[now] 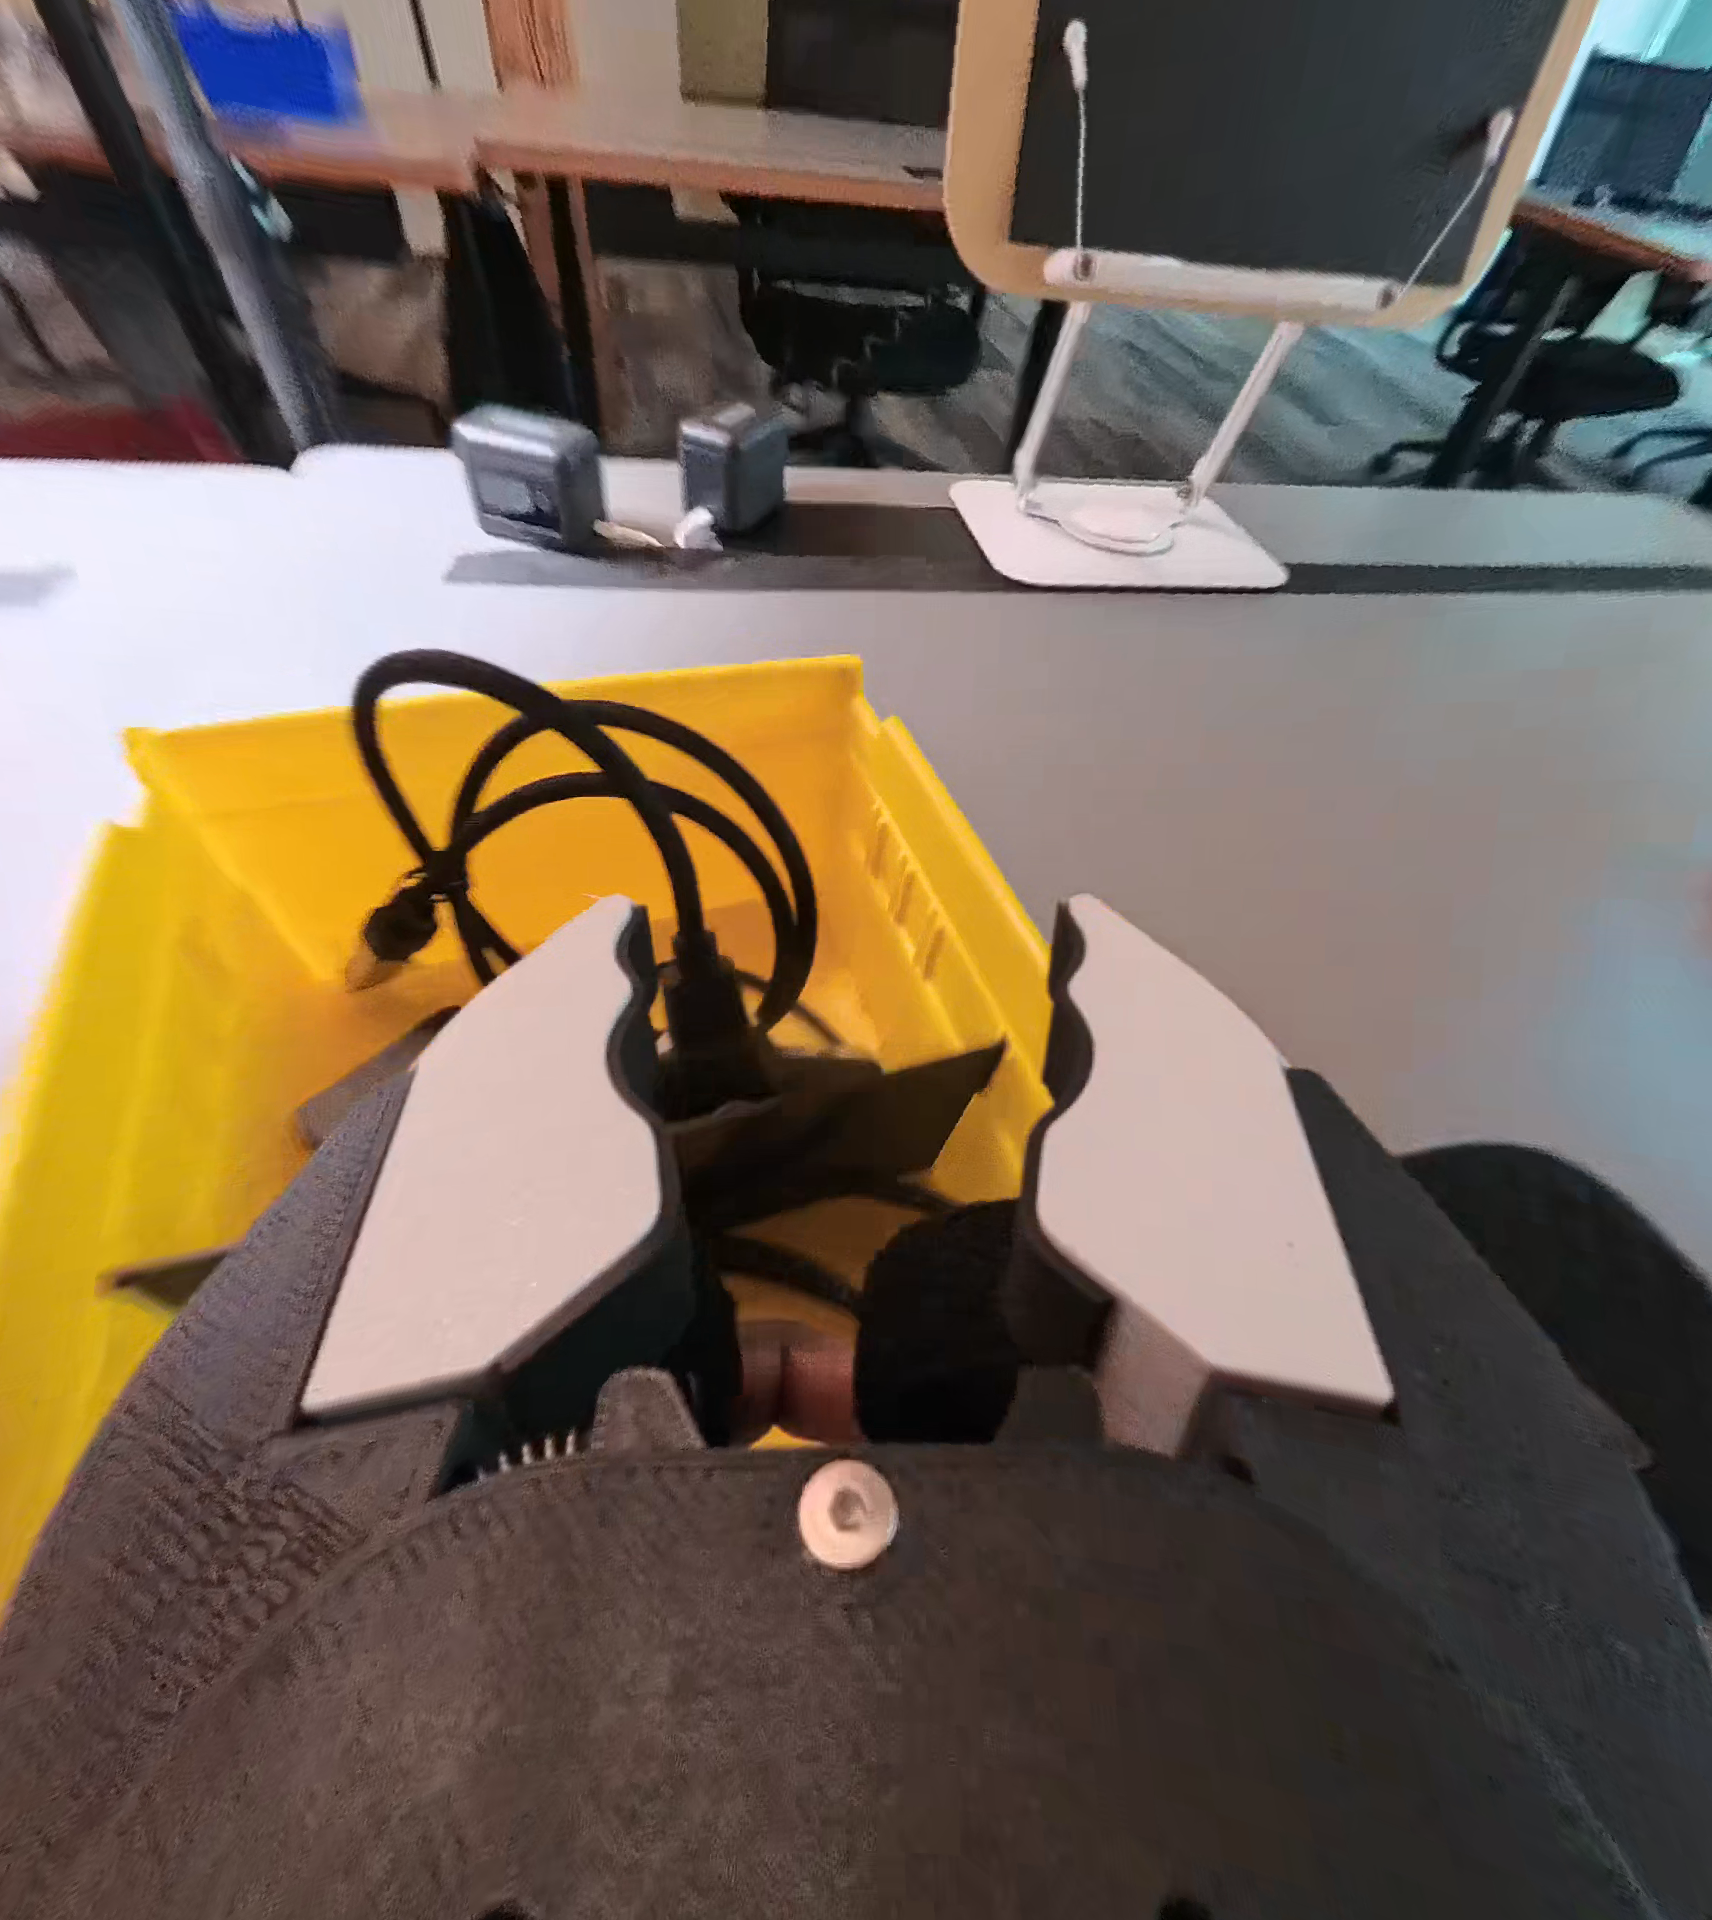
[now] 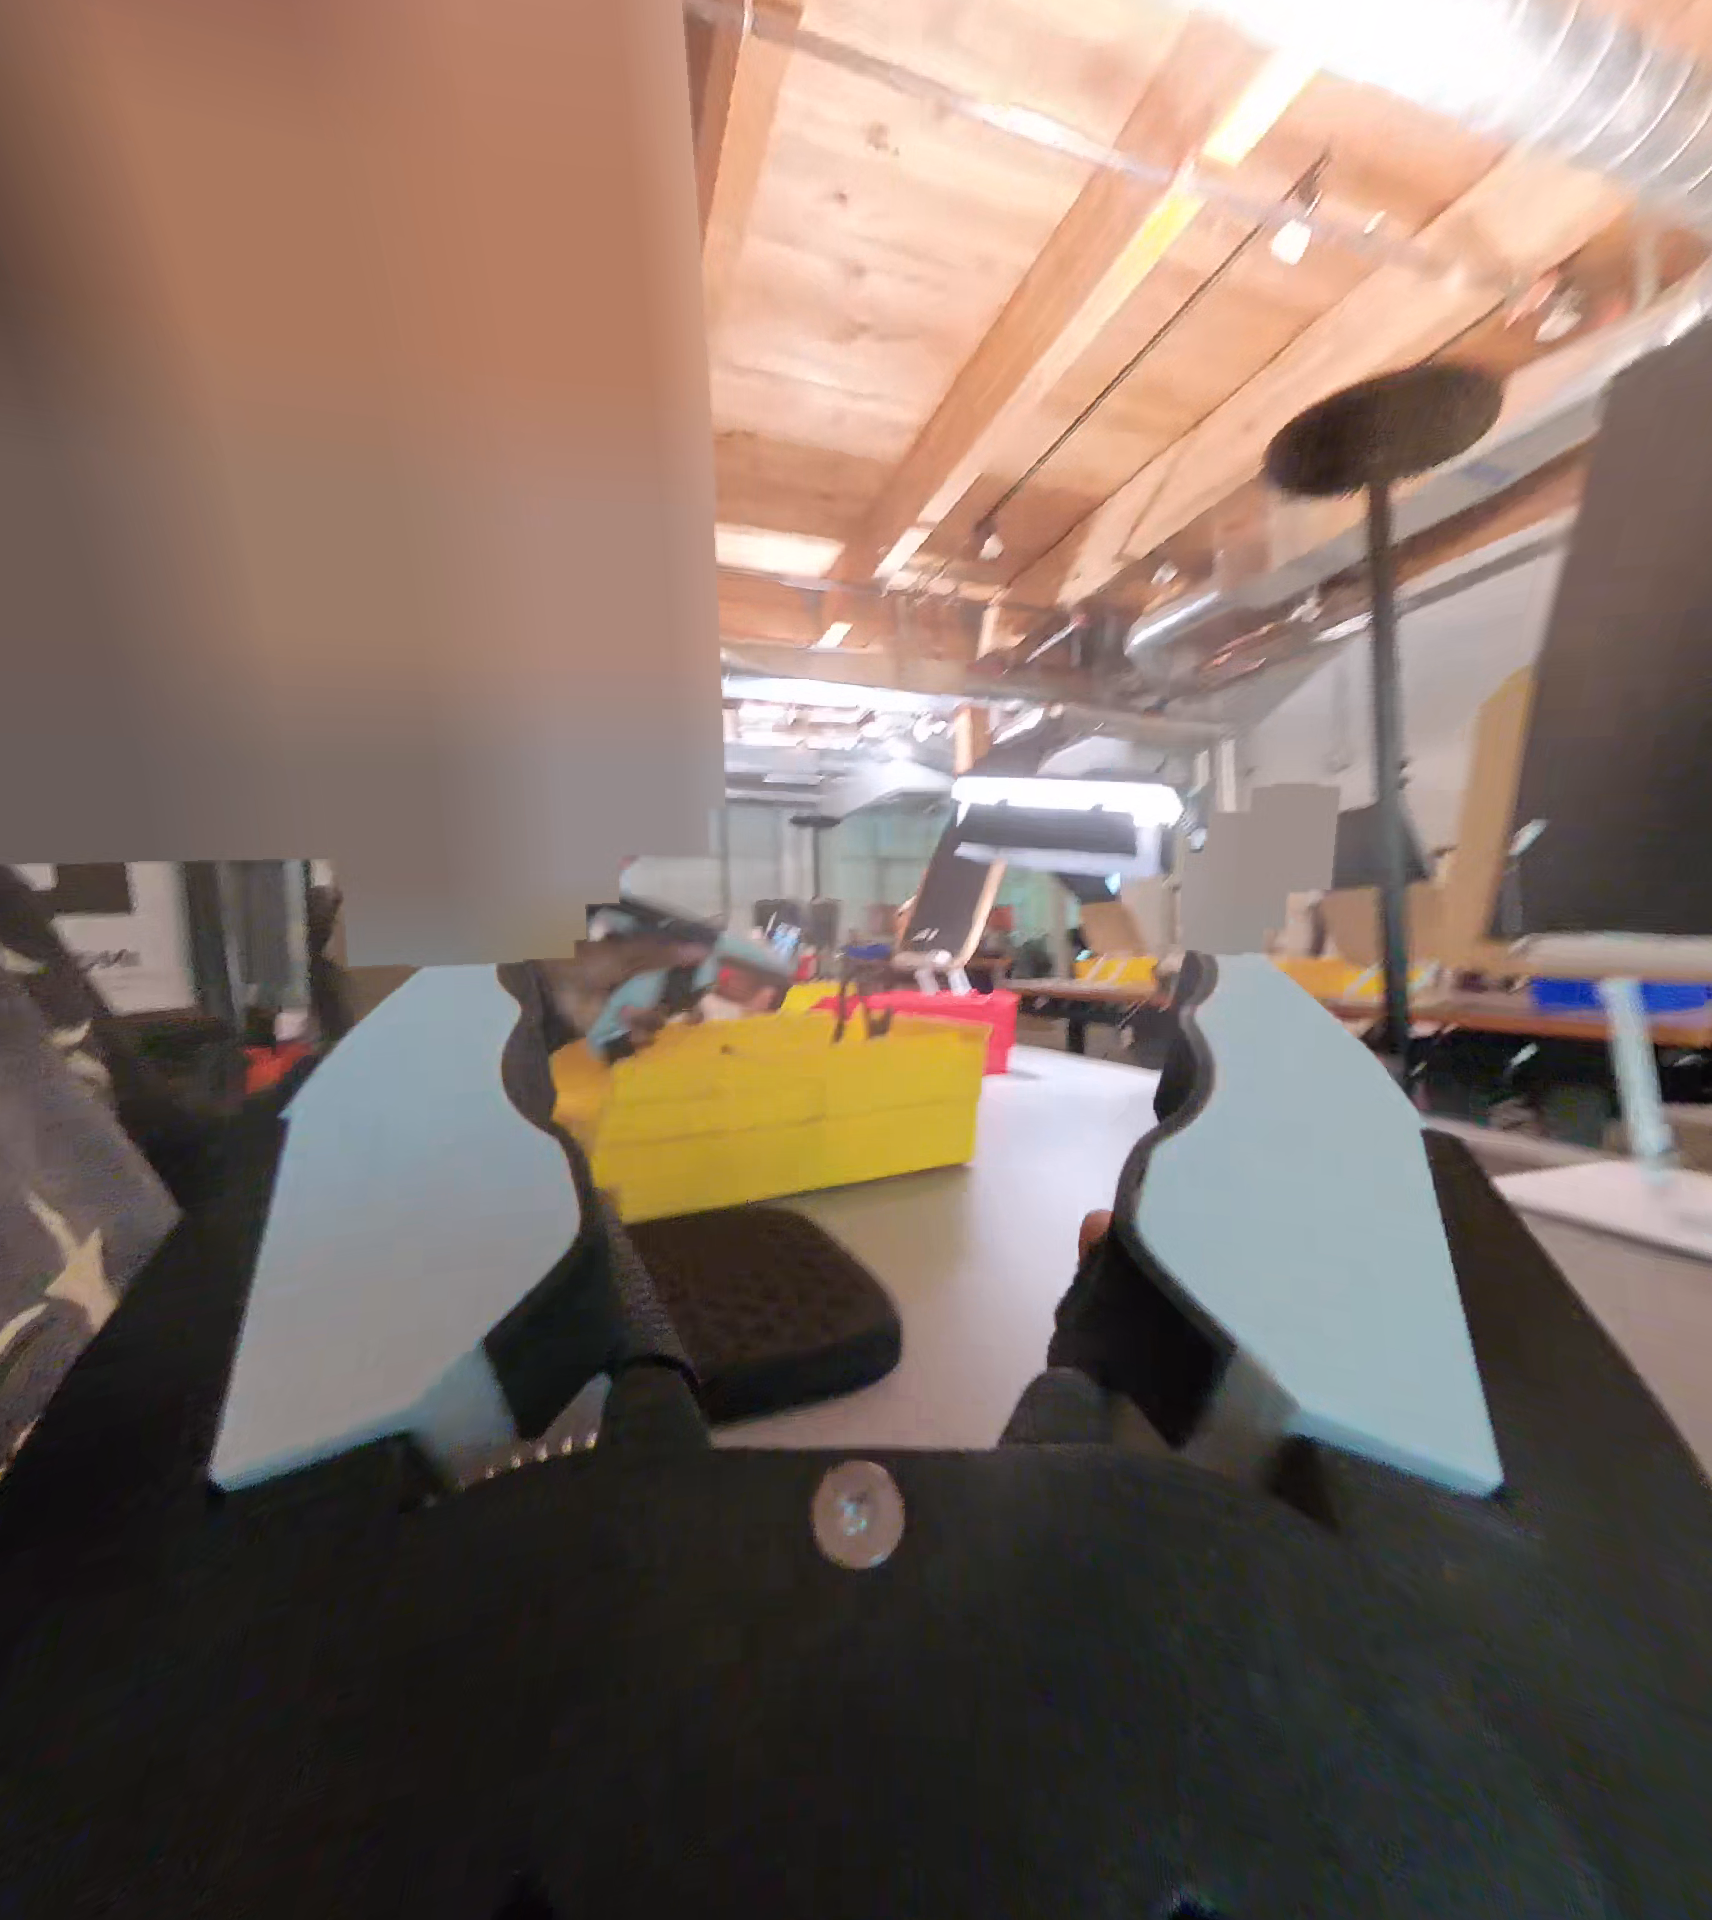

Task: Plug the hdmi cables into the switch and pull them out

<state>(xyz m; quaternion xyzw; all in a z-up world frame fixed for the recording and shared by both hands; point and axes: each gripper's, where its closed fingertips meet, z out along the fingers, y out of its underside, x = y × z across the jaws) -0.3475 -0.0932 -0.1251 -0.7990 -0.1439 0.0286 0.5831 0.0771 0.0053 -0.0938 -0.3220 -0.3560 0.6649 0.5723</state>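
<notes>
In the left wrist view a yellow bin on the grey table holds coiled black HDMI cables and a black switch. One cable plug stands at the switch's near end, and it looks plugged in. Another connector hangs loose at the left. My left gripper is open above the bin, its left finger beside the plug. My right gripper is open and empty, tilted upward, well short of the yellow bin.
Two small black devices and a white stand base sit at the table's far edge. A black pad lies in front of the right gripper. A red bin stands behind the yellow one. A gloved hand shows by the right finger.
</notes>
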